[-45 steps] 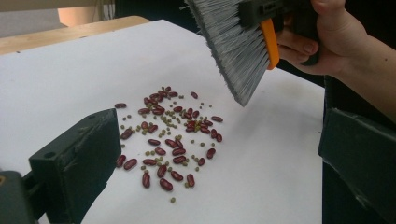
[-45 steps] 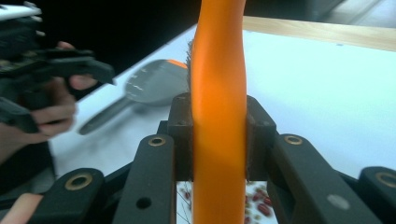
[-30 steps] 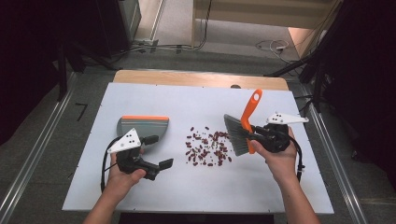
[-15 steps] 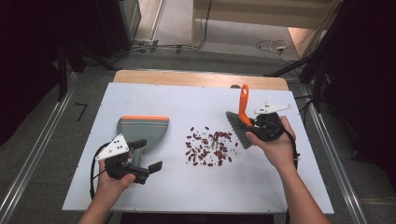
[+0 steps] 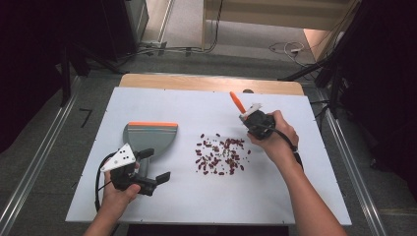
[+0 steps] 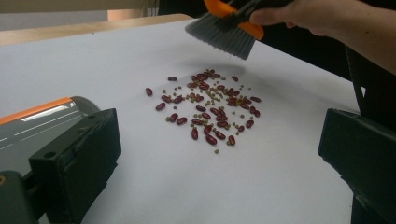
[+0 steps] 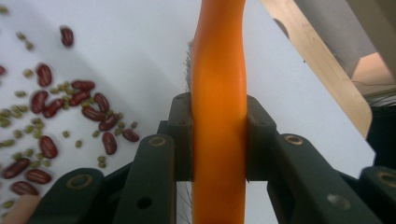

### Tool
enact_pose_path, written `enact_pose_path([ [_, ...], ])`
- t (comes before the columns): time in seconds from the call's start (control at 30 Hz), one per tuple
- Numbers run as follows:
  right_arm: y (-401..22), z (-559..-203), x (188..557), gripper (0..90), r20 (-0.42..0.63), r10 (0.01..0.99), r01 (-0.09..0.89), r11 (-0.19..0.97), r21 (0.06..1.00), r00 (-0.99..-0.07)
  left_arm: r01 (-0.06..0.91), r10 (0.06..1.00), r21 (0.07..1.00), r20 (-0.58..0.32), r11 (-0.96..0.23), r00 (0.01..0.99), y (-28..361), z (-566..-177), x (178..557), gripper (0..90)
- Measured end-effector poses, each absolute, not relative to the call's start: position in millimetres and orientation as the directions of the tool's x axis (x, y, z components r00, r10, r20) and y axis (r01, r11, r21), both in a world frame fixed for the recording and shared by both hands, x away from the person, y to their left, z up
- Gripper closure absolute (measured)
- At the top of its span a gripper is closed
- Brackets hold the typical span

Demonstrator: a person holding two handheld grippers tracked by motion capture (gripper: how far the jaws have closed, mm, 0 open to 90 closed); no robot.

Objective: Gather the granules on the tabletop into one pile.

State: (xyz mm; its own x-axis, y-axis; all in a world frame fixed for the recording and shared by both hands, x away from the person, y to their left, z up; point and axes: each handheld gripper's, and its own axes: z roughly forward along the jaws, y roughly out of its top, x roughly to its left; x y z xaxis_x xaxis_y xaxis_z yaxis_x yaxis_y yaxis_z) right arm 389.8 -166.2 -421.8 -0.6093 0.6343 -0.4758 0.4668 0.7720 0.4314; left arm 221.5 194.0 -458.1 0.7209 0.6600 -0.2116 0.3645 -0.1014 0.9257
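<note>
Orange-handled brush (image 7: 218, 93) sits clamped in the right gripper (image 5: 256, 124); left gripper (image 5: 142, 172) gapes empty. Sweep beans (image 5: 221, 155) low towards the dustpan (image 5: 147, 137).

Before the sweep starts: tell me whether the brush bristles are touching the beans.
Apart. In the left gripper view the brush hangs above the table, with bare white surface and its shadow showing between the bristle tips and the beans.

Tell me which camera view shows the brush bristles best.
The left gripper view: the grey bristles hang in full above the beans. The right gripper view shows a sliver beside the orange handle; the high view shows the handle tip, no bristles.
</note>
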Motion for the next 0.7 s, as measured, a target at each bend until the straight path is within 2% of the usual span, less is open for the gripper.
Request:
enact_pose_path([
  [0.13, -151, -441, 397, 68.7, -0.489, 0.598, 0.472, 0.802, 0.366, -0.635, 0.372, 0.671, 0.924, -0.221, -0.088, 0.708, 198, -460, 222, 0.0],
  [0.23, -146, -443, 397, 68.8, -0.465, 0.606, 0.48, 0.795, 0.37, -0.646, 0.374, 0.672, 0.923, -0.225, -0.084, 0.706, 199, -461, 221, 0.0],
  [0.33, -141, -445, 398, 69.0, -0.379, 0.621, 0.505, 0.782, 0.366, -0.686, 0.373, 0.672, 0.924, -0.224, -0.083, 0.706, 200, -460, 221, 0.0],
  [0.47, -138, -448, 393, 68.7, -0.368, 0.586, 0.487, 0.808, 0.333, -0.722, 0.372, 0.671, 0.925, -0.226, -0.081, 0.707, 202, -461, 222, 0.0],
  [0.7, -133, -449, 379, 68.3, -0.337, 0.56, 0.463, 0.824, 0.328, -0.757, 0.371, 0.666, 0.924, -0.22, -0.092, 0.712, 200, -462, 223, 0.0],
])
